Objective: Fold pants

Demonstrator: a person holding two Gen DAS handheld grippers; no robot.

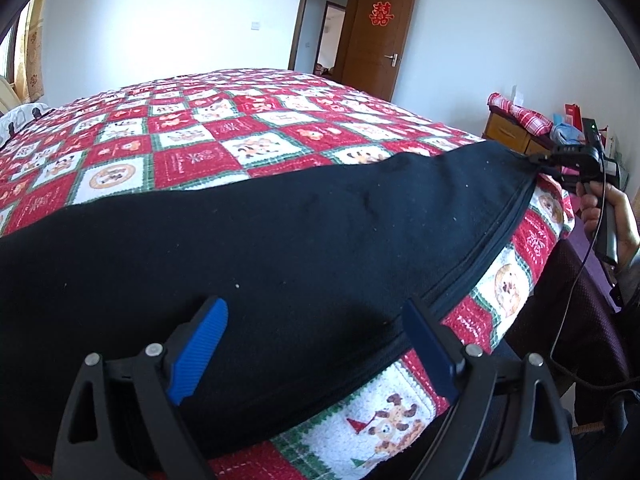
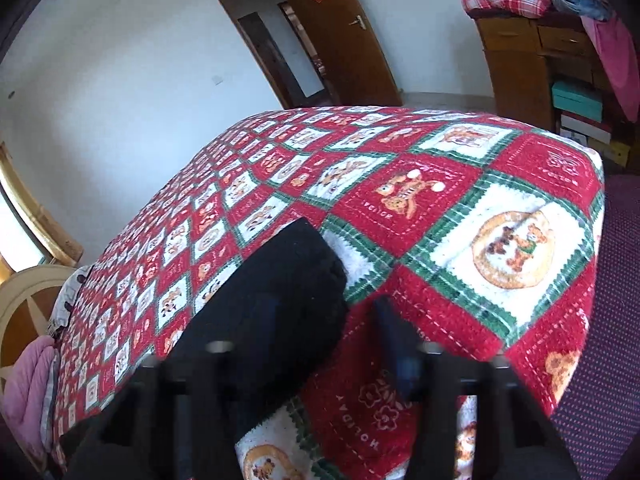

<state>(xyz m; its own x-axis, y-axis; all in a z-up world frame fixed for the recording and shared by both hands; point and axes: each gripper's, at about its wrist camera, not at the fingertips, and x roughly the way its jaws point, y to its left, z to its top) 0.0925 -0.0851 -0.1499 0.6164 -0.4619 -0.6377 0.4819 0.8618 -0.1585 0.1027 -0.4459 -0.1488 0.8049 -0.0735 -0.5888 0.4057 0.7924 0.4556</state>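
Black pants [image 1: 280,240] lie flat across the near edge of a bed with a red, white and green patchwork quilt [image 1: 192,140]. My left gripper [image 1: 316,344] is open, its blue-padded fingers [image 1: 200,352] spread just above the pants near their hem seam. My right gripper [image 1: 576,160] shows at the pants' far right end in the left wrist view. In the right wrist view the right gripper [image 2: 332,320] is blurred and open over one end of the pants [image 2: 272,300], with the left finger over the black cloth and the right finger [image 2: 396,344] over the quilt [image 2: 460,208].
A brown door [image 1: 376,40] stands open in the far wall. A wooden cabinet [image 2: 532,52] with cloths and boxes stands to the right of the bed. A dark purple mat [image 2: 608,320] lies beside the bed. A pink cloth [image 2: 24,392] lies at the far left.
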